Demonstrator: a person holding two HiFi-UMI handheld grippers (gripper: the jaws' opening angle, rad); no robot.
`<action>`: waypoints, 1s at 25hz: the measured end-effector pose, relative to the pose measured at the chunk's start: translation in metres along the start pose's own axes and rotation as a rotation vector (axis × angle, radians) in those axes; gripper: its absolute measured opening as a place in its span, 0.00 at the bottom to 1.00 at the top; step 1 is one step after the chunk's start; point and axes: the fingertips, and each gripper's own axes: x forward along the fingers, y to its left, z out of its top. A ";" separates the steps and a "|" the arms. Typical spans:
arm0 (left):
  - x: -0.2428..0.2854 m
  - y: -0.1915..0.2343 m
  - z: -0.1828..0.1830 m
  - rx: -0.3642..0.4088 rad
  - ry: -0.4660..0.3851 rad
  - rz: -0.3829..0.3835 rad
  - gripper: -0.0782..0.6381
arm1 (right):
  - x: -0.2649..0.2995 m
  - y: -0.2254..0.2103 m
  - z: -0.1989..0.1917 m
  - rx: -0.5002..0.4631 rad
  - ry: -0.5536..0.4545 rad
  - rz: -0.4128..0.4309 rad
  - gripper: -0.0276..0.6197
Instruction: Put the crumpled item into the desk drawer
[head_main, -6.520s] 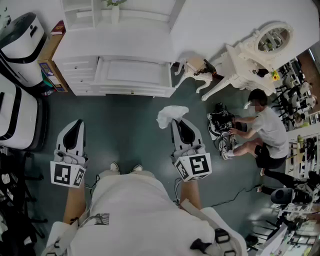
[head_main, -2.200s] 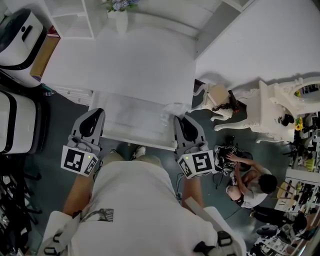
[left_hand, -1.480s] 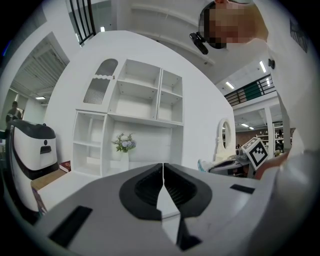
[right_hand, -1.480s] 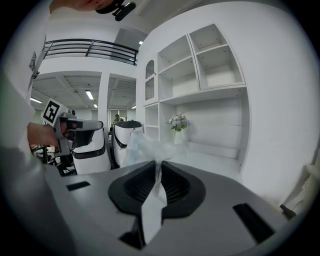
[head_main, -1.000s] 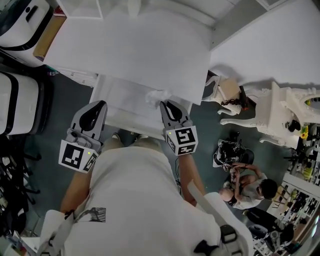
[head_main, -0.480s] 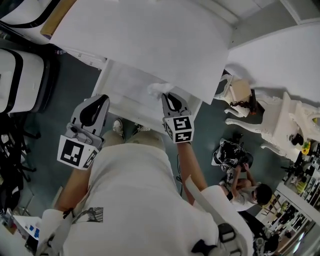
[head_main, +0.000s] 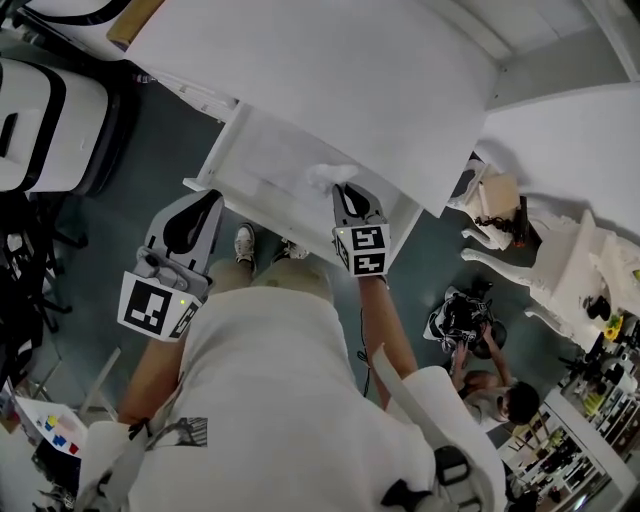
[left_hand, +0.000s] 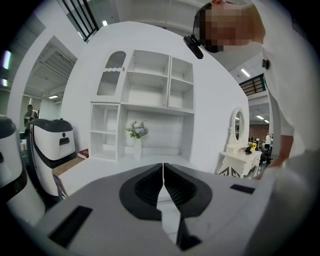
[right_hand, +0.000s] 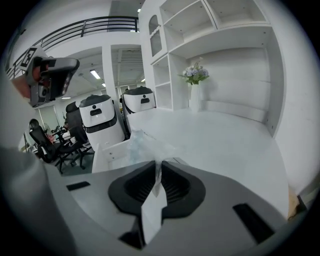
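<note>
Right tongs (head_main: 345, 192) lowered, crumpled item (head_main: 328, 177) over drawer (head_main: 258, 160)

Shelf unit (left_hand: 150, 95): white, open compartments | vase (left_hand: 136, 149): white, holds flowers, under shelves | black-and-white machines (right_hand: 102, 122): two, side by side | dressing table (left_hand: 235, 162): white, oval mirror | person (head_main: 495, 400): low on dark floor (head_main: 150, 170), beside dark equipment (head_main: 462, 320)

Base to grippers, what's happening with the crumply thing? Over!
Right gripper shut on crumpled item, over open drawer. Left gripper shut, empty. Nothing seen blocking the drawer.
</note>
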 end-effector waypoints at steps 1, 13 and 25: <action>-0.002 0.000 -0.002 -0.002 0.003 0.005 0.14 | 0.003 0.000 -0.003 -0.002 0.006 0.002 0.11; -0.001 -0.008 -0.012 -0.008 0.018 0.013 0.14 | 0.030 -0.005 -0.032 -0.010 0.072 0.010 0.11; -0.012 -0.003 -0.023 -0.012 0.054 0.052 0.14 | 0.063 -0.009 -0.059 -0.031 0.136 0.017 0.11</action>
